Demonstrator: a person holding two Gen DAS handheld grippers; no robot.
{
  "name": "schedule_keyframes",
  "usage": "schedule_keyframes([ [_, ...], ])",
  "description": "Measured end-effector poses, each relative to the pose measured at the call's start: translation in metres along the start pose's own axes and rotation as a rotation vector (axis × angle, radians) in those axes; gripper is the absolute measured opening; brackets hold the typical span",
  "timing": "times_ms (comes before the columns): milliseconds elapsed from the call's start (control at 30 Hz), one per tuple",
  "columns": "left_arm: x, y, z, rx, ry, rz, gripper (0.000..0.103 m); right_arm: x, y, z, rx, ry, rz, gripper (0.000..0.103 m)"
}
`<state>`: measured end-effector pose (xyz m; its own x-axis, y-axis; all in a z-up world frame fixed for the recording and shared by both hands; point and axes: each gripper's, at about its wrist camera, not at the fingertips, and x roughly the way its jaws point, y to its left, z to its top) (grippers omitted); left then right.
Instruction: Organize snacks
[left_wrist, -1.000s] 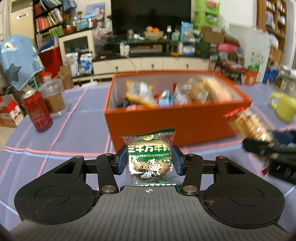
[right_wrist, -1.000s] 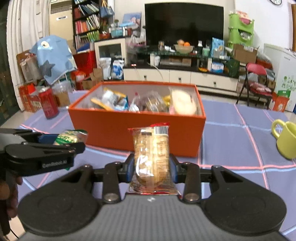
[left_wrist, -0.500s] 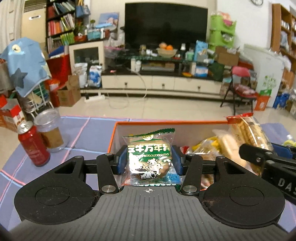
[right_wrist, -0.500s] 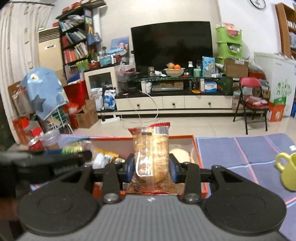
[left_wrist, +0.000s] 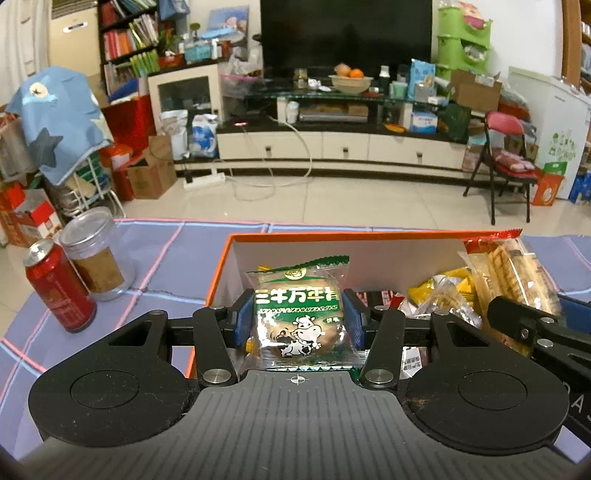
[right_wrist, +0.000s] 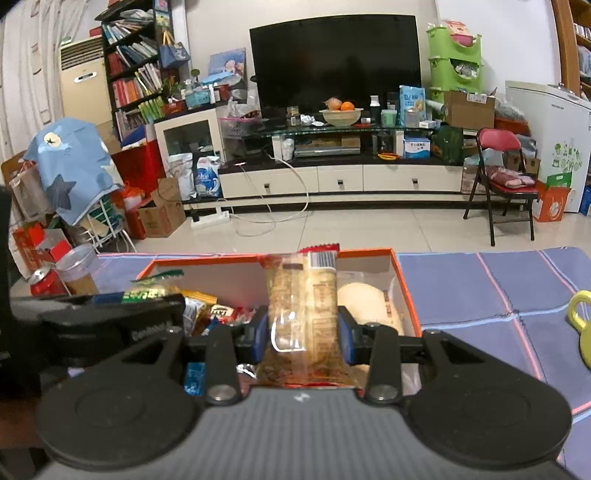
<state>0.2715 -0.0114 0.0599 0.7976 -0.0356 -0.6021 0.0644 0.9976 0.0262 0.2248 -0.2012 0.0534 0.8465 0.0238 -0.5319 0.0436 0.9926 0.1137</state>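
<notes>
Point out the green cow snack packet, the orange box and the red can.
green cow snack packet (left_wrist: 300, 325), left wrist view, on the printed cow front.
orange box (left_wrist: 217, 273), left wrist view, on its left wall edge.
red can (left_wrist: 59, 293), left wrist view, on its side.

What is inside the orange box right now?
The orange box holds mixed wrapped snacks: a pale round bun at its right end and yellow packets. Its floor and lower layers are hidden by tongs and packets.

Purple-clothed table carries orange box centre, red can and jar left, yellow-green mug right.
</notes>
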Motion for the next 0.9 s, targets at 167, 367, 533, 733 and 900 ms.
schedule_keyframes([
  [167, 0.000, -0.007, -0.002, 0.016, 0.007, -0.016, 0.042, 0.004, 0.005, 0.003, -0.002, 0.021, -0.003, 0.047],
  [367, -0.010, 0.002, 0.002, 0.011, -0.009, 0.040, 0.093, -0.008, 0.003, 0.006, -0.015, -0.021, -0.035, 0.073],
  [533, -0.037, 0.011, 0.008, 0.015, -0.014, 0.060, 0.092, -0.043, 0.007, 0.012, -0.063, -0.115, -0.046, 0.102],
  [733, -0.093, 0.029, 0.008, 0.028, -0.091, 0.072, 0.093, -0.105, 0.007, 0.025, -0.098, -0.225, -0.069, 0.102],
  [900, -0.122, 0.057, -0.017, -0.039, -0.079, 0.073, 0.093, -0.138, -0.012, 0.019, -0.058, -0.227, -0.114, 0.103],
])
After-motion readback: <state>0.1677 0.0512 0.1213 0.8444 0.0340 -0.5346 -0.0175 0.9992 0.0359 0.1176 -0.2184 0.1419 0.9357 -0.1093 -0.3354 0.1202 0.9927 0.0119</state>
